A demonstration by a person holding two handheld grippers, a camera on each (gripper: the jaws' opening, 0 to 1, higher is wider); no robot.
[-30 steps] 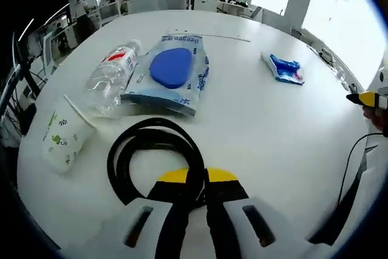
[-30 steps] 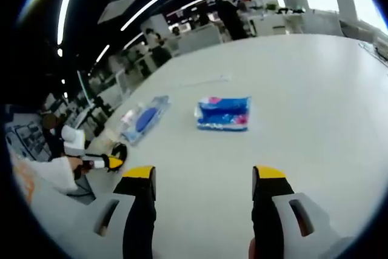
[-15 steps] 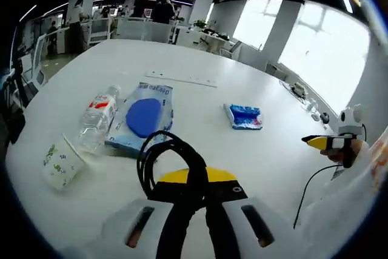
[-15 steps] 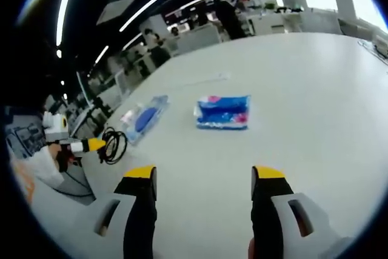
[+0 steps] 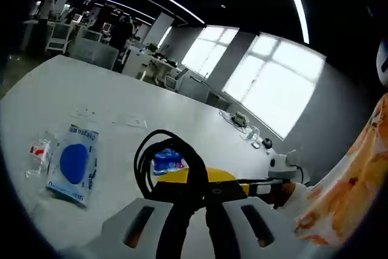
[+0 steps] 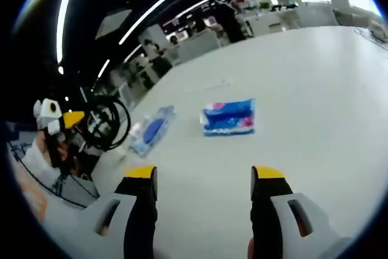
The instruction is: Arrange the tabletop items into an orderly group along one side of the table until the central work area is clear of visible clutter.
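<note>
Left gripper (image 5: 197, 191): jaws pinched together on a coiled black cable (image 5: 159, 161), which loops up above the yellow tips, lifted clear of the white table (image 5: 109, 98). From the right gripper view the same cable coil (image 6: 104, 122) hangs in the air at the left gripper (image 6: 73, 119), off the table's near-left edge.

Right gripper (image 6: 203, 177): jaws spread wide, nothing between them, hovering over bare tabletop (image 6: 315, 89).

Landmark: blue wet-wipes pack with round blue lid (image 5: 74, 165), lying flat on the table. In the right gripper view the wipes pack (image 6: 151, 130) lies toward the table's left edge.
- Clear water bottle with red label (image 5: 37, 151): lying on its side, touching or just beside the wipes pack on its left as seen from the left gripper view.
- Small blue and pink tissue packet (image 5: 168, 160): well apart from the wipes pack, to its right, seen through the cable loop. In the right gripper view the tissue packet (image 6: 229, 117) lies flat nearer the table's middle, ahead of the open jaws.
</note>
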